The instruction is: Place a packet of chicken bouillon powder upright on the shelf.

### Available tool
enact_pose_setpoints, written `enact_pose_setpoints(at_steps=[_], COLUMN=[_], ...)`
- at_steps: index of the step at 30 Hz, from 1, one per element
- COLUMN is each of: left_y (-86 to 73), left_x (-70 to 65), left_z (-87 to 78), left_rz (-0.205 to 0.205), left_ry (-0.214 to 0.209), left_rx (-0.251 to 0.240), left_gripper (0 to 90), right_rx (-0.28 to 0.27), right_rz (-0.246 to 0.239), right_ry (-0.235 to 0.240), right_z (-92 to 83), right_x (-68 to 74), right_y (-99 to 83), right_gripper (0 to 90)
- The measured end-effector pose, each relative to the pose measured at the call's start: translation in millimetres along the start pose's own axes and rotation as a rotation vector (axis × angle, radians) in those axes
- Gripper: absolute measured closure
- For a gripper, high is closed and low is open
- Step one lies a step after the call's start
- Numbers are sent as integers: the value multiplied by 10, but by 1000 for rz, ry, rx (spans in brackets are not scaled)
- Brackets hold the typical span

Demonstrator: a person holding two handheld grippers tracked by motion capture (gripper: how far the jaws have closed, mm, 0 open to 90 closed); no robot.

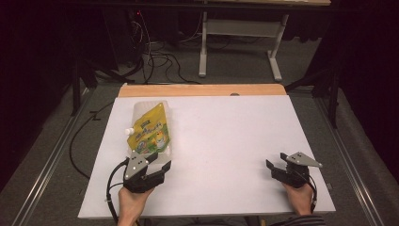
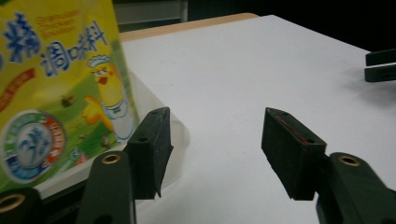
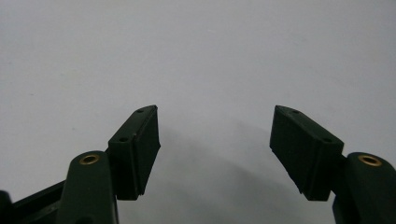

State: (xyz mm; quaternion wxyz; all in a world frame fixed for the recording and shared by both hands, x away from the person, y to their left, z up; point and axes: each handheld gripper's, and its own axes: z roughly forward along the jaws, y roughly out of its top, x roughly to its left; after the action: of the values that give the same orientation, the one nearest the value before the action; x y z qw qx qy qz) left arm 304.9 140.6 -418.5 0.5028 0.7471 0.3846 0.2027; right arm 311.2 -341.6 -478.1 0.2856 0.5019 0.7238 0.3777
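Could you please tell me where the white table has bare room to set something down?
The table is bare from the yellow pouch across to the right gripper, and behind it. It is crowded only at the near left, where the left gripper meets the pouch.

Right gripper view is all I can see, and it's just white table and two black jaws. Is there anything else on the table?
Observer: Yes. A yellow pouch lies flat near the table's far left side.
Operator: Is the other tool close to it?
Observer: The left tool sits at the pouch's near end, jaws apart; in the left gripper view the pouch stands beside one jaw, with nothing between the jaws.
Operator: What's on the pouch?
Observer: A cartoon chick and blue writing.
Operator: Where's my tool?
Observer: The right tool is by the near right corner, open, far from the pouch.
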Motion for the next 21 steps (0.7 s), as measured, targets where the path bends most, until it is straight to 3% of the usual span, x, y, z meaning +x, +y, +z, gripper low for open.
enact_pose_setpoints(at_steps=[6,12,15,21], left_y=[22,49,46,61], left_x=[-137,-242,-287,-326], left_z=[159,318,374,547], left_rz=[52,90,116,100], left_ry=[-49,-64,-60,-91], left_rx=[26,38,21,15], left_gripper=[442,472,523,544], right_rx=[-13,-26,-41,-44], right_rz=[20,26,31,37], right_ry=[5,9,14,26], right_z=[-11,-26,-39,-44], right_x=[-19,-22,-29,-28], right_y=[-5,-10,-16,-18], right_gripper=[352,353,346,341])
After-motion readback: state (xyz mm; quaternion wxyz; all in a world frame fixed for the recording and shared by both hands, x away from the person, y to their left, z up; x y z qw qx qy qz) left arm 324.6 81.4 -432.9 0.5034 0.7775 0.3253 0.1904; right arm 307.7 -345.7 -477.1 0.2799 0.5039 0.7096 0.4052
